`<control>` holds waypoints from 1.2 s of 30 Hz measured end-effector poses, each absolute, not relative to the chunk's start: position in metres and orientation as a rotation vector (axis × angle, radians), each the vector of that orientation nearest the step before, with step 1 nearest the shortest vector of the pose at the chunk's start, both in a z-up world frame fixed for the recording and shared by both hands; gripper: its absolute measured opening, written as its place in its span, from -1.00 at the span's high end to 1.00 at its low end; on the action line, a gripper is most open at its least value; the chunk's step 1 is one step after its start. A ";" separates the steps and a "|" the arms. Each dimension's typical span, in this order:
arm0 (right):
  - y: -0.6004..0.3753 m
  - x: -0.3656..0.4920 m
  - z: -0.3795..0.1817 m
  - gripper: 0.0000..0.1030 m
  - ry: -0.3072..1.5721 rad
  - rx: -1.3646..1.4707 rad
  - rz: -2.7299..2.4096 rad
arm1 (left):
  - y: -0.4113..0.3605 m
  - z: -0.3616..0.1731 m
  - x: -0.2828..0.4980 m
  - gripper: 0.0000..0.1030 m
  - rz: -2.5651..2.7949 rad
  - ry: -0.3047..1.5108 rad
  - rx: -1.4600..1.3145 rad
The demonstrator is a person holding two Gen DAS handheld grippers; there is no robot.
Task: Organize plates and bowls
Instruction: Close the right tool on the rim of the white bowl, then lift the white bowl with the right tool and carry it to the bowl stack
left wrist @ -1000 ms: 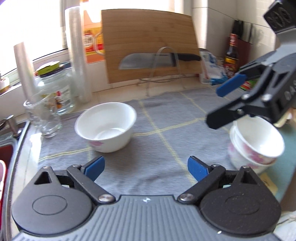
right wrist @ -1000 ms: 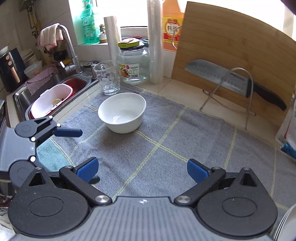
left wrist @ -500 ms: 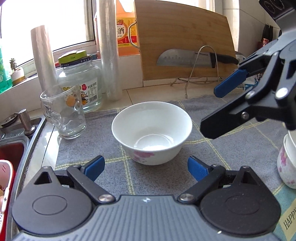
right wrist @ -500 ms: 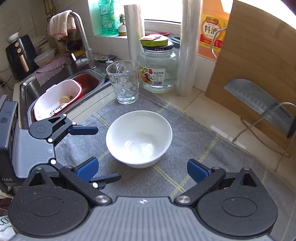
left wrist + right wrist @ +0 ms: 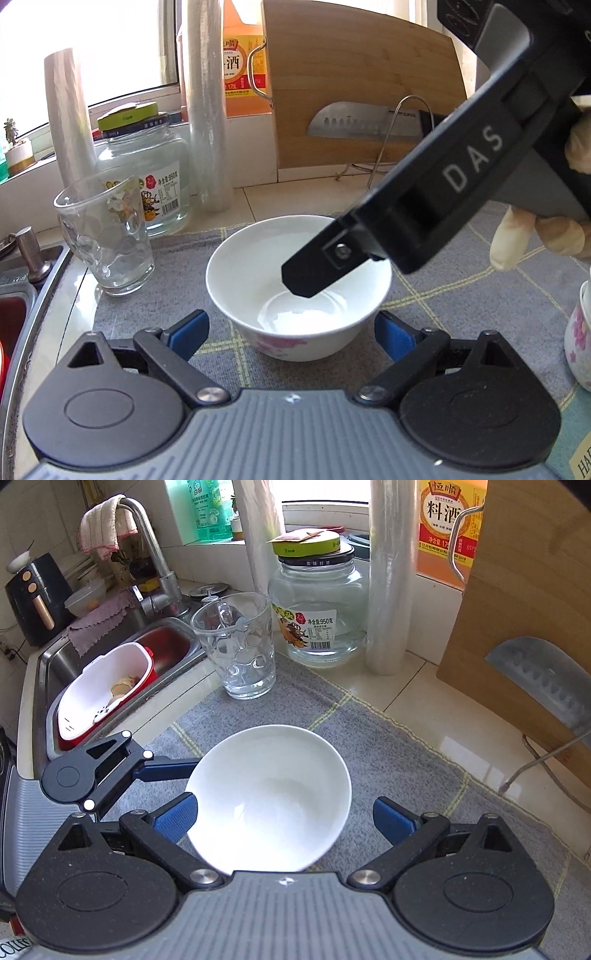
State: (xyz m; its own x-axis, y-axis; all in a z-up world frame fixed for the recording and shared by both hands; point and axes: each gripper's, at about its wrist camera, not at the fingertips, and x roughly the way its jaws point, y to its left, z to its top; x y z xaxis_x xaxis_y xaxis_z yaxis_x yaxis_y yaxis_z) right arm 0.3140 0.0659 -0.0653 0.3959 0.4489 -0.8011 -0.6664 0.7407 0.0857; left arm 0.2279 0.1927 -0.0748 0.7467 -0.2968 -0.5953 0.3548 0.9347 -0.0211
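A white bowl with pink flowers [image 5: 295,295] stands on the grey cloth [image 5: 498,302]. My left gripper [image 5: 290,334] is open, its blue pads on either side of the bowl's near wall, not touching. My right gripper [image 5: 282,818] is open and hangs right over the same bowl [image 5: 269,797]; one of its fingers reaches over the bowl's rim in the left wrist view [image 5: 314,275]. The left gripper shows at the bowl's left side in the right wrist view [image 5: 110,771]. A stack of flowered bowls [image 5: 580,332] stands at the right edge.
A glass tumbler [image 5: 236,646] and a glass jar [image 5: 317,609] stand just behind the bowl. Two film rolls [image 5: 388,576], a bamboo cutting board [image 5: 362,96] and a cleaver on a wire rack [image 5: 365,123] stand at the back. The sink [image 5: 110,664] with a red-and-white strainer lies left.
Both grippers have closed in on the single white bowl. The right gripper moved from beside it to directly over it; the left gripper's pads now flank it.
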 end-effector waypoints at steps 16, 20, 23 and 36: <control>0.068 0.344 -0.080 -0.60 0.989 -0.201 0.746 | 0.191 -0.073 0.234 -0.82 -0.381 0.615 0.067; 0.069 0.344 -0.079 -0.58 0.984 -0.193 0.769 | 0.191 -0.073 0.234 -0.83 -0.381 0.614 0.069; 0.070 0.343 -0.079 -0.53 0.987 -0.195 0.775 | 0.191 -0.074 0.235 -0.82 -0.380 0.618 0.068; 0.065 0.340 -0.075 -0.51 0.999 -0.153 0.779 | 0.189 -0.070 0.232 -0.82 -0.382 0.647 0.095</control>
State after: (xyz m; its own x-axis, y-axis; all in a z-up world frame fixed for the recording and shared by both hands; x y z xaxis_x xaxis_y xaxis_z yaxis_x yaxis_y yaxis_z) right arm 0.3402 0.0654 -0.0754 0.3006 0.5178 -0.8010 -0.6507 0.7254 0.2247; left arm 0.2322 0.1886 -0.0700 0.7313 -0.3171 -0.6039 0.3755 0.9263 -0.0317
